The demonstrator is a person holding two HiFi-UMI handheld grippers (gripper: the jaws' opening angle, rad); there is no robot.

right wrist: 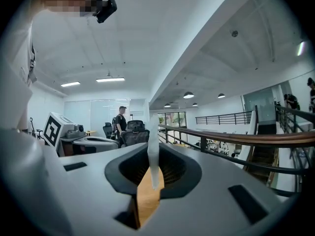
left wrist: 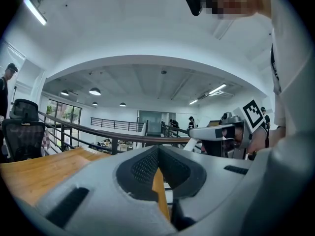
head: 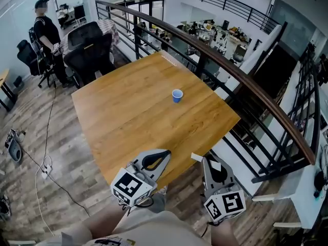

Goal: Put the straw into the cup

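right tool (head: 207,161) clamps straw (right wrist: 153,151) (lower end hidden) — left tool (head: 162,157) closed, empty; cup (head: 177,95) well apart

no words, brand names or numbers can be read anywhere. the only printed signs are black-and-white square markers on the left cube (head: 132,186) of the left hand-held gripper (head: 163,154) and the right cube (head: 225,204) of the right hand-held gripper (head: 206,160), both near six o'clock in the head view.

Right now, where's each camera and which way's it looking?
Head view: on the person's head, facing steeply down at table, cup, left gripper, right gripper.
Left gripper view: rides it, looking level along shut, empty jaws.
Right gripper view: rides it, level, jaws pinching the straw.
Shared: each gripper view shows the other gripper.
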